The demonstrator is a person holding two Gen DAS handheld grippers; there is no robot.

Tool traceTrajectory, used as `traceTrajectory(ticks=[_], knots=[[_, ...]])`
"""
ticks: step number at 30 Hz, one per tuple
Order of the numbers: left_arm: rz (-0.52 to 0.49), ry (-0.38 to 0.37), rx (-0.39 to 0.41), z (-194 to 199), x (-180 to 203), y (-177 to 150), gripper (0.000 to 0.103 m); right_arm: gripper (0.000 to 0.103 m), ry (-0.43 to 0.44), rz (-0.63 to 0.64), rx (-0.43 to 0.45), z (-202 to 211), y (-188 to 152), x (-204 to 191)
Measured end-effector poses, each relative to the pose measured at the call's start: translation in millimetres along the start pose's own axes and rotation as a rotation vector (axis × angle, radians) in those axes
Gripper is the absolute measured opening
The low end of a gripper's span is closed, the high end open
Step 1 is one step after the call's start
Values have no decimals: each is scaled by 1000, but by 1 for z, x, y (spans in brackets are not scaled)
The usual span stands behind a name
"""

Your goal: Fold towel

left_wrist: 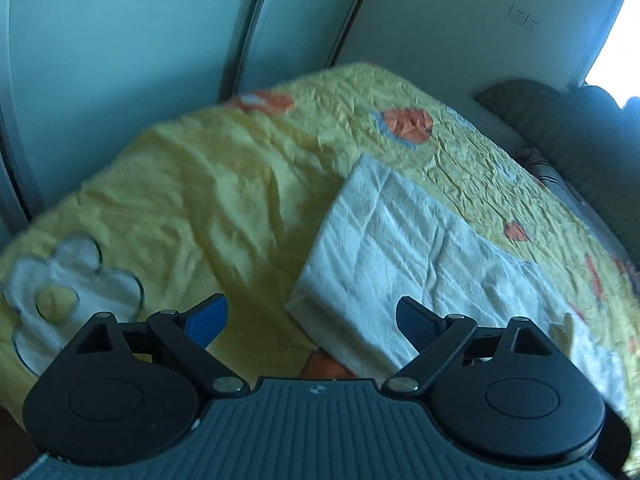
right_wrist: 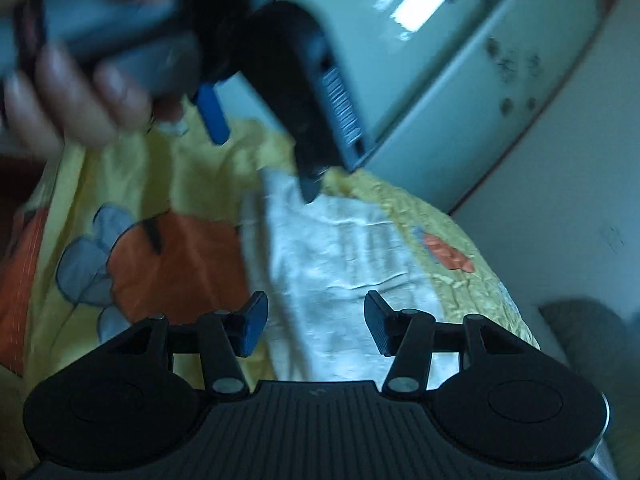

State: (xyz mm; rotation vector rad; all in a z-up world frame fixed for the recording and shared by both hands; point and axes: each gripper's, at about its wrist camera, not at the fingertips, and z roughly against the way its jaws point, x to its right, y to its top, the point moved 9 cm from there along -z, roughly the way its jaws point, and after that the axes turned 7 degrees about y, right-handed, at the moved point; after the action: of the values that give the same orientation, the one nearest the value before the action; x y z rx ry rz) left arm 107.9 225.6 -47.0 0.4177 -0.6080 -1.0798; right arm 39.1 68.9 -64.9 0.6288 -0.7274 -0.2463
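Note:
A white towel [left_wrist: 404, 252] lies folded into a long rectangle on a yellow flowered bedspread [left_wrist: 208, 184]. My left gripper [left_wrist: 312, 320] hovers open over the towel's near corner, with nothing between its blue pads. In the right wrist view the same towel [right_wrist: 340, 256] runs away from the lens, blurred. My right gripper [right_wrist: 316, 328] stands open above its near end and holds nothing. The left gripper [right_wrist: 264, 156] shows at the top of that view, held in a person's hand [right_wrist: 60, 92], its fingers spread above the towel's far end.
The bed is pushed against pale sliding wardrobe doors [left_wrist: 120, 60] and a white wall [left_wrist: 480, 32]. A grey padded headboard [left_wrist: 568, 136] runs along the right side, with a bright window [left_wrist: 616, 48] above it.

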Motion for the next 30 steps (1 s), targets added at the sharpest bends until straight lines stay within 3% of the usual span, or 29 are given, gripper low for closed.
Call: traceTrajectory(ticks=[4,7,11,14,17,18,20,21,22,24,26,28,30], knots=[[101,-112,-100,-14,0,-7,92,52,-118,152,-53,-9,-8,-10],[217,-221,-183,-27,3,-15,93,49,-176,212,-37,-17,-6,-7],[297,-285,-184,-33,8,-13,95,25,-203,305,9,-28,-1,-7],[342,-363,-192,-41,15,-7,95,18,-143,126,66,-19,4,15],[355,-412,-176,-52,22,6,94,18,-27,-174,138,1,7,51],[351,-430,-163,-55,25,11,89,19,14,-239,157,6,7,60],[337,-440,-146,-65,27,23,83,21,251,-385,170,16,3,71],[334,-437,-149,-70,28,26,83,21,362,-462,226,25,5,78],[332,-434,-153,-75,28,29,81,21,417,-546,296,35,7,91],[316,-439,-156,-84,29,33,75,21,379,-626,281,31,3,115],[304,-443,-159,-89,29,36,69,21,257,-606,198,11,-6,129],[261,-434,-147,-92,30,39,56,21,211,-629,80,-19,-23,134],[208,-384,-141,-95,30,38,31,22,242,-677,-10,-48,-42,131]])
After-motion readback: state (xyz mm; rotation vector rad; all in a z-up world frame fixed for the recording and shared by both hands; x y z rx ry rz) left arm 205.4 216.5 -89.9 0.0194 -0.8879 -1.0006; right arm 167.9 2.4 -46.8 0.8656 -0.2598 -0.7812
